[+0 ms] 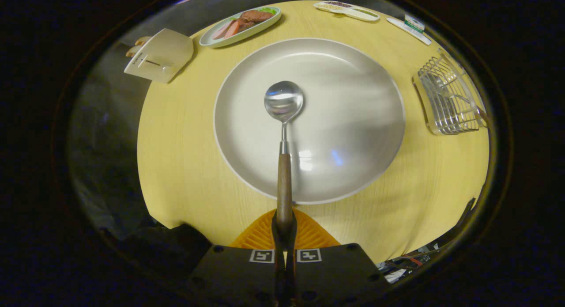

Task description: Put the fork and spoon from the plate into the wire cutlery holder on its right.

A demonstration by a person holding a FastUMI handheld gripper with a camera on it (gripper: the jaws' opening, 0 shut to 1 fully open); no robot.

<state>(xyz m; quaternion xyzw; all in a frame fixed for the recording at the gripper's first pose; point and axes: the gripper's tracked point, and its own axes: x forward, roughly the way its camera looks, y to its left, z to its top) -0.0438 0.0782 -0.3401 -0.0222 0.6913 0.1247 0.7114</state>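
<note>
One spoon (284, 100) gripped by handle, gripper (284, 229) fingers clamped on it, over plate (353, 121). Holder (448, 99) w/ something inside, prob. fork. Spoon left to drop.

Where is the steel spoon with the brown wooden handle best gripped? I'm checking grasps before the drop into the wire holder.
By the far end of its brown wooden handle, from the near side, along its length. The steel spoon with the brown wooden handle lies pointing straight away, bowl over the round white plate. The gripper is shut on that end, leaving the bowl free to enter the wire cutlery holder.
</note>
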